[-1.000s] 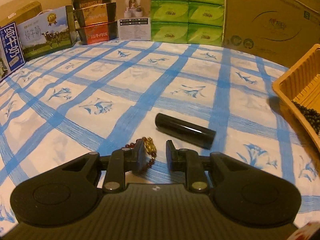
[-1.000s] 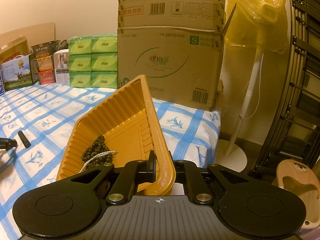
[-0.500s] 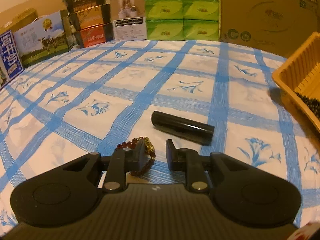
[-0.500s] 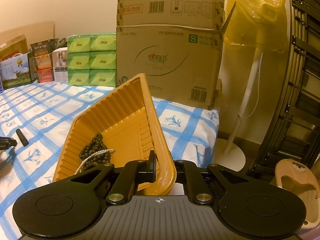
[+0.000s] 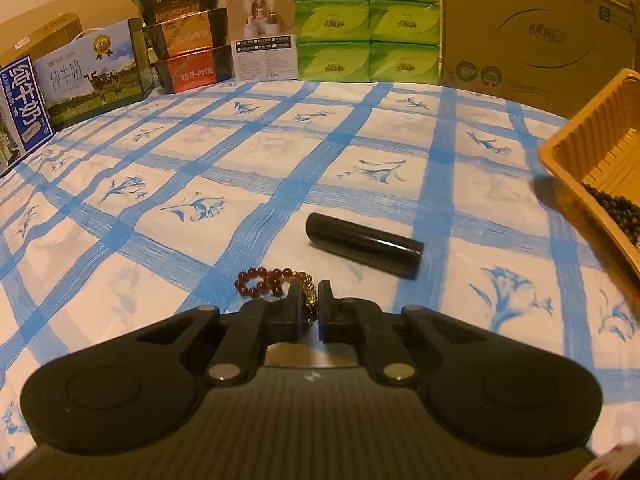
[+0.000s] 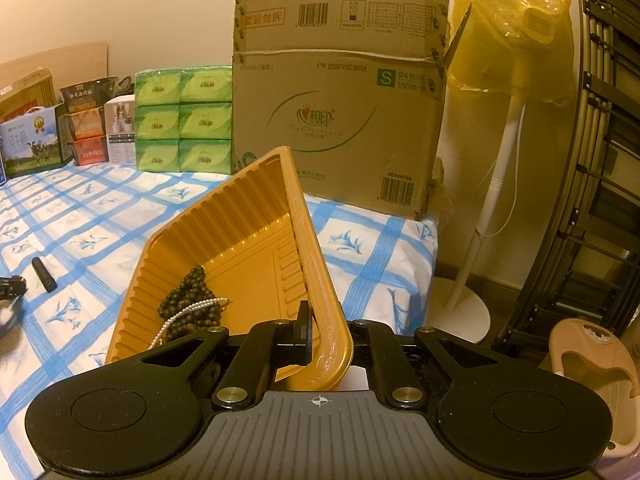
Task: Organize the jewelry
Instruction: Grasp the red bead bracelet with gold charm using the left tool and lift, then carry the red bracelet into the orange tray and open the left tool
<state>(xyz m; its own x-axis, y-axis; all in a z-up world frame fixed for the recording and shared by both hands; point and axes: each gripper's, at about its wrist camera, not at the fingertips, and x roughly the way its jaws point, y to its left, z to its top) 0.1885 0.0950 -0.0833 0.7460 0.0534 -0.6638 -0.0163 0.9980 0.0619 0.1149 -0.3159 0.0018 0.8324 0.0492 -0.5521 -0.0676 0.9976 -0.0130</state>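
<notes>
My left gripper (image 5: pixel 310 304) is shut on the gold charm of a red bead bracelet (image 5: pixel 264 282), whose beads lie on the blue-checked cloth just left of the fingers. A black cylinder (image 5: pixel 364 245) lies just beyond. My right gripper (image 6: pixel 326 334) is shut on the near rim of an orange tray (image 6: pixel 236 236) and holds it tilted. Dark beads (image 6: pixel 188 296) and a pearl strand (image 6: pixel 188 310) lie inside the tray. The tray's edge also shows at the right of the left wrist view (image 5: pixel 580 184).
Milk cartons (image 5: pixel 80 76), food boxes (image 5: pixel 188 56), green tissue packs (image 5: pixel 364 24) and a large cardboard box (image 6: pixel 340 120) line the back of the table. A covered fan (image 6: pixel 508 40) stands off the right table edge.
My left gripper has closed around the bracelet's gold charm; it was open before. The red beads have shifted to the left of the fingers. The right gripper and tray stay almost still.
</notes>
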